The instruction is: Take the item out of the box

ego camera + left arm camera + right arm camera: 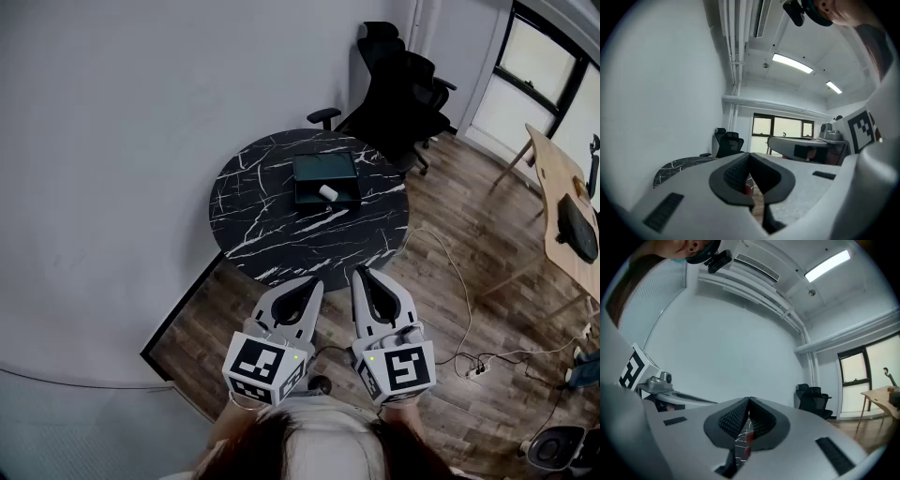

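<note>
Holding nothing, fingers of left gripper (pixel 316 283) and right gripper (pixel 359 274) pressed together. Approach step only: well apart from the surface (pixel 272 234) and its box (pixel 307 176), item (pixel 327 192) lying inside. Next, need to close in, spread one pair, straddle the item.

An office: black swivel chairs (pixel 398 80), wooden desk (pixel 562 211), strip ceiling lights (pixel 792 63).

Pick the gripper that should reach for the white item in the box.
Right, narrowly. Both grippers are shut, empty and short of the box. The right gripper has the marble table straight beyond its jaws in its own view; the left gripper sees the table off to one side.
</note>
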Motion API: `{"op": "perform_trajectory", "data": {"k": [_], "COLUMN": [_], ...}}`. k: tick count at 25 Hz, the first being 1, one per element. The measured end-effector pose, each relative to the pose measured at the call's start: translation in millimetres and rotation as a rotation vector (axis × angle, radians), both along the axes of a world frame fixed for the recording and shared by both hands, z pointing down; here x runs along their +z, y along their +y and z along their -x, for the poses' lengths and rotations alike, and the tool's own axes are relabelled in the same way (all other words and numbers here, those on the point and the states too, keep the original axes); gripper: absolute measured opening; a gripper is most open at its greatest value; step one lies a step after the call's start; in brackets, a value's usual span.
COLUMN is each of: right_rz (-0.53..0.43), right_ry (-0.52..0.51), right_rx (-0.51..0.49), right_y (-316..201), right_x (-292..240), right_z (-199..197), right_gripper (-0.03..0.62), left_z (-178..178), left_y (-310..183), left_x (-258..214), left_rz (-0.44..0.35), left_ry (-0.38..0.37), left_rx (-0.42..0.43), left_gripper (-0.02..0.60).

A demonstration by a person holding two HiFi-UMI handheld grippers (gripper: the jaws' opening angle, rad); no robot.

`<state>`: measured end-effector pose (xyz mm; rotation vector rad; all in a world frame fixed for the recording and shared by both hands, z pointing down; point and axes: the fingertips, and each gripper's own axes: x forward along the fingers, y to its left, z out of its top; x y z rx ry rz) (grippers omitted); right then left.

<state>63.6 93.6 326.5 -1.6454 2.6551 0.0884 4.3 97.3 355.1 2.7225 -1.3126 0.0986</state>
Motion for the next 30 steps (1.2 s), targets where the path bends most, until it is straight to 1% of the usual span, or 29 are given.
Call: {"op": "perform_trajectory", "data": {"k": [5, 9, 15, 22, 30], "right_rz": [0.004, 0.009, 0.04, 0.076, 0.108], "right_ry": [-0.011, -0.03, -0.039, -0.026, -0.022], "right_rx": [0.005, -0.003, 0.0, -0.011, -0.007], "right_y": [-14.8, -32.5, -70.3, -117.9, -166.0], "right_x": [1.7, 3.3, 11.8, 19.3, 23.0], "right_z": [-0.6, -1.1, -1.4, 5.6, 16.2], "right_gripper": [0.025, 0.025, 0.025, 0.025, 0.025], "left_z": [2.2, 1.4, 2.9, 12.1, 19.7], "left_y": [-21.1, -39.7, -76.6, -124.3, -172.6], "left_x": [-0.9, 2.4, 7.4, 12.2, 13.0], "left_rz": [-0.009, -0.001, 0.012, 0.032, 0.043], "left_ry": [-0.006, -0.006, -0.003, -0.007, -0.009], "left_rx": [-0.013, -0.01, -0.01, -0.024, -0.001], "left_gripper": [0.008, 0.008, 0.008, 0.008, 0.008]}}
